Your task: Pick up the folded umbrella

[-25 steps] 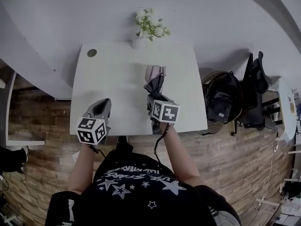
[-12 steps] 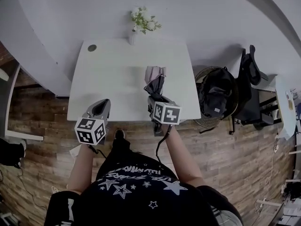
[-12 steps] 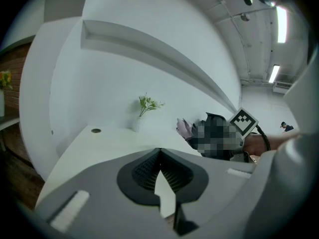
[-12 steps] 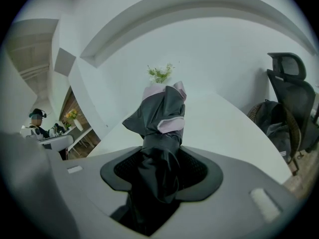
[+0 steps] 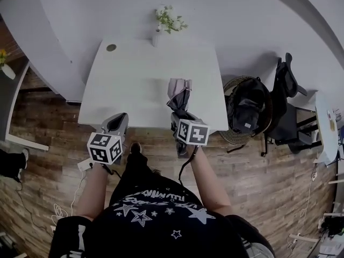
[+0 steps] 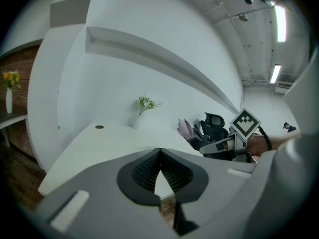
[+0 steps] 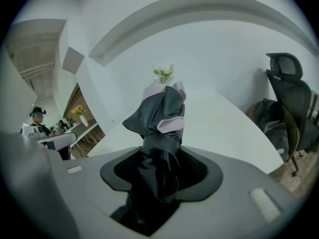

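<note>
The folded umbrella [image 5: 178,93], dark with a pale pink lining, sticks out forward from my right gripper [image 5: 180,114], which is shut on its lower end. It hangs above the near part of the white table [image 5: 134,85]. In the right gripper view the dark fabric [image 7: 162,118] fills the gap between the jaws of the right gripper [image 7: 160,171]. My left gripper [image 5: 115,123] is at the table's near edge, shut and holding nothing. The left gripper view shows the left gripper [image 6: 159,171] with its pads touching, and the umbrella [image 6: 188,131] off to the right.
A vase of flowers [image 5: 161,31] and a small round disc [image 5: 111,48] sit at the table's far edge. To the right are a basket with a dark backpack [image 5: 248,109] and an office chair [image 5: 287,95]. Wooden floor lies around me.
Both grippers have drawn back from the table towards its near edge, the right one carrying the umbrella with it. Neither gripper's jaws have changed.
</note>
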Demonstrator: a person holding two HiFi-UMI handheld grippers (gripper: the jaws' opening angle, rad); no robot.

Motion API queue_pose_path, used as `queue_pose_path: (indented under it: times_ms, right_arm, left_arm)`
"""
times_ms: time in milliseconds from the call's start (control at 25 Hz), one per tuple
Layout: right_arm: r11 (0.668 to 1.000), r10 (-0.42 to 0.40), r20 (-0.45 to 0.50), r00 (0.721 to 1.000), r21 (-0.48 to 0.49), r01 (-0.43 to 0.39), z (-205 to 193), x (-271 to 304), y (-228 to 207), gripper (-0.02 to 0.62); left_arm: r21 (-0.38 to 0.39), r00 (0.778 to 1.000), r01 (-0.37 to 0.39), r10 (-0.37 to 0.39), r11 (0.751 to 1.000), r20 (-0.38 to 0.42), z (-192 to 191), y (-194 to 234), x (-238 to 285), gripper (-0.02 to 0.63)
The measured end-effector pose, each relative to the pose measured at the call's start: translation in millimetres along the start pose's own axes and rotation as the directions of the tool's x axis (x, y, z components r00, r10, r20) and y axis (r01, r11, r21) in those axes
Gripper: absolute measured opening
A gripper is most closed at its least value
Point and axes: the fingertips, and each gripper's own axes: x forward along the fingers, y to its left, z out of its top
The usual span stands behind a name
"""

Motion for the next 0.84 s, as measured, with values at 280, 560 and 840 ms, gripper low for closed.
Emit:
queue_pose_path:
  times_ms: [280, 560, 840]
  right_arm:
    - [1.0, 0.006, -0.008, 1.0, 0.004, -0.006, -14.5, -5.1, 1.5, 0.232]
    - [1.0, 0.012, -0.014, 1.0, 0.0, -0.012, -17.2, -5.5, 5.1, 0.232]
    - [1.0, 0.028, -0.019, 0.999, -0.006, -0.028, -16.1, -1.2, 14.6, 0.232]
  left_arm:
    - [0.001, 1.0, -0.005, 0.005, 1.0, 0.004, -4.9, -4.9, -9.1, 0.0]
    - [-0.001, 1.0, -0.017, 0.017, 1.0, -0.003, -10.0, -4.4, -17.5, 0.0]
    - [-0.013, 1.0, -0.027, 0.027, 1.0, -0.004, -10.7, 1.8, -18.9, 0.0]
